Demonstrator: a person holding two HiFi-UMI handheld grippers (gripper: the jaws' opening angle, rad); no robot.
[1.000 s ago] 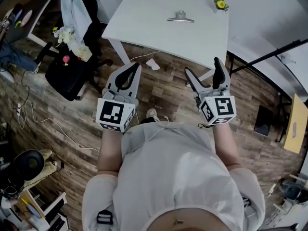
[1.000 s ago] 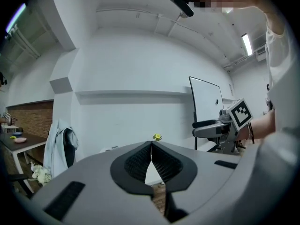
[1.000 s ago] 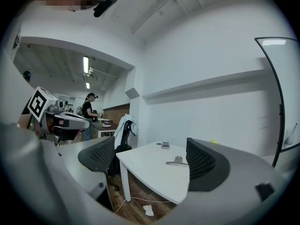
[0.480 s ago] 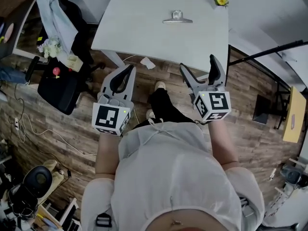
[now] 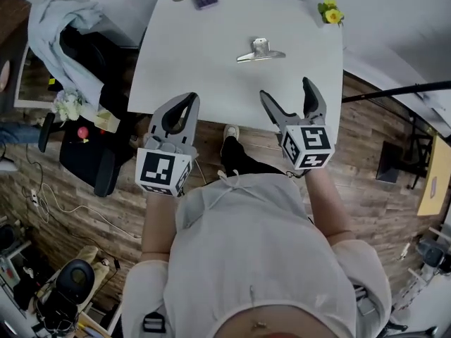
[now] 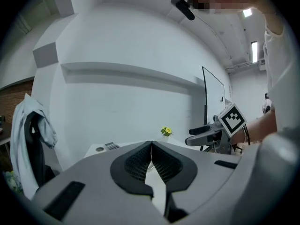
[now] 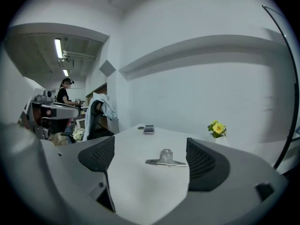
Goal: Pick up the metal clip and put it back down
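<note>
Two claws short of the clip (image 5: pixel 261 50) lying flat on the middle of the worktop (image 5: pixel 190 55): right claw (image 5: pixel 286 89) spread wide, empty, aimed with the clip framed between its jaws, seemingly for the pickup; left claw (image 5: pixel 189 98) pinched closed on nothing at the worktop's near edge, apparently idle.

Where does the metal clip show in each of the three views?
Head view: metal clip upper centre, on the white table.
Left gripper view: not in it.
Right gripper view: metal clip just below centre, on the white table.
Shared landmark: yellow flower, in all three.
</note>
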